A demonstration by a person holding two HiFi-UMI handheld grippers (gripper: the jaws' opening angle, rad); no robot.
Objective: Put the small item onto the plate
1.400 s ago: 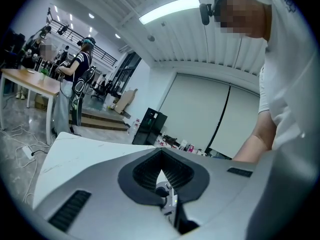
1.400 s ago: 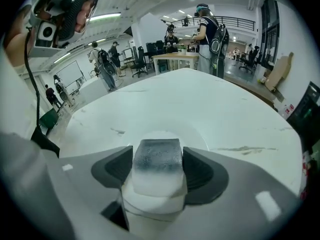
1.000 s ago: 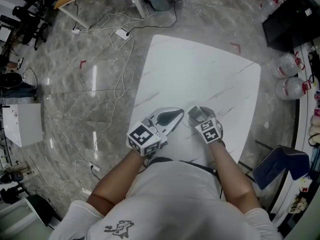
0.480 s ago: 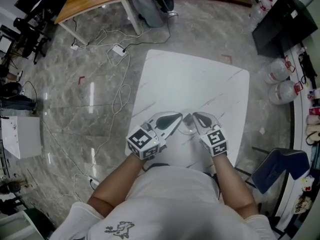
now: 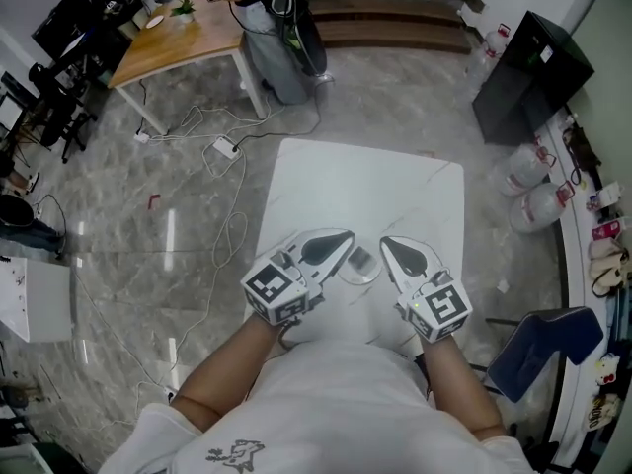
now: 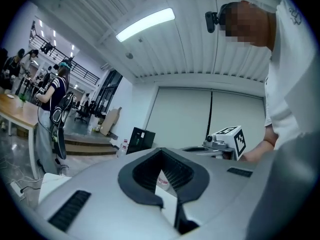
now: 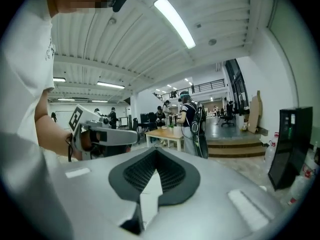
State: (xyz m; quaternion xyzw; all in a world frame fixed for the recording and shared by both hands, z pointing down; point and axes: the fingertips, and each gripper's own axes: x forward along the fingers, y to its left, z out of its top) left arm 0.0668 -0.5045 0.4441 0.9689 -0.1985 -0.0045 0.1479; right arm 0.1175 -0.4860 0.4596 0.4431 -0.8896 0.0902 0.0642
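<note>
Though closed, right gripper [image 5: 385, 244] empty.

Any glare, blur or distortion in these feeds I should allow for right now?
Head view: evenly lit, streaky glare on the polished floor, the white table slightly washed out. Left gripper view and right gripper view: strong fisheye bending, dark rounded corners, the ceiling light strip blown out.

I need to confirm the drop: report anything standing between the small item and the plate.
Nothing visible does. The small item appears to lie on the clear plate already; the left claw and right claw are shut and empty.
</note>
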